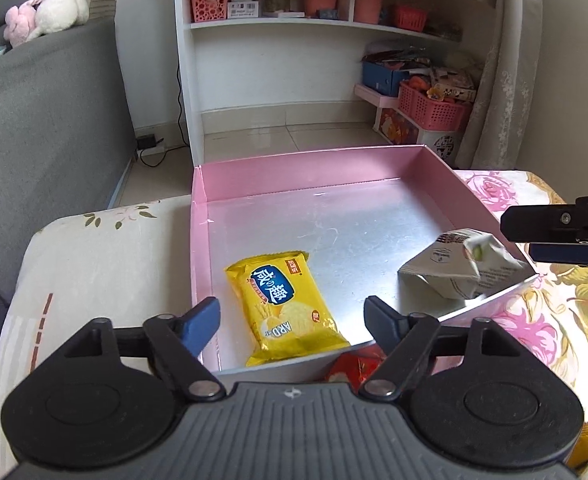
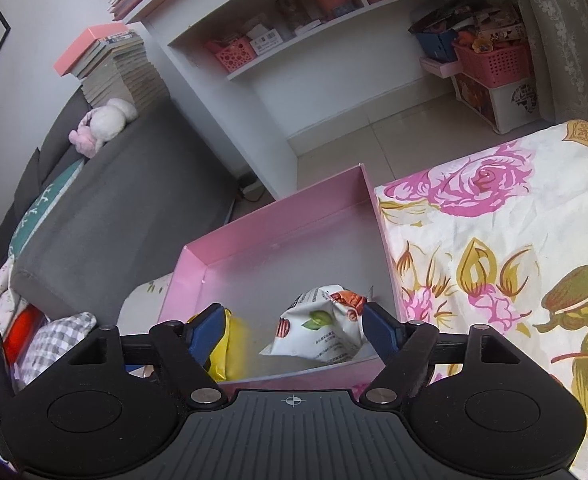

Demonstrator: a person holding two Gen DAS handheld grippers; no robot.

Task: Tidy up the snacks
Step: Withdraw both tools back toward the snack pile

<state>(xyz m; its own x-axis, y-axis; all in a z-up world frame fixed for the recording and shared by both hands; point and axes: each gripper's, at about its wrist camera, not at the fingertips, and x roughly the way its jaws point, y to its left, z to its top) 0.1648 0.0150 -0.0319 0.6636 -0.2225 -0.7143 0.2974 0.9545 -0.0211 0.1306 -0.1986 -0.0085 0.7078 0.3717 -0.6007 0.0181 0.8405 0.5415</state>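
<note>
Pink box (image 1: 230, 184): set on the table (image 1: 94, 264) as the collection point.
Yellow packet (image 1: 286, 304): laid flat inside.
White packet (image 2: 326, 332): dropped in the near corner.
Left gripper (image 1: 292, 318): spread wide, nothing held.
Right gripper (image 2: 292, 326): spread wide, packet apparently released.

White shelf unit (image 1: 278, 92), grey sofa (image 1: 42, 128), tiled floor (image 1: 254, 140).
</note>
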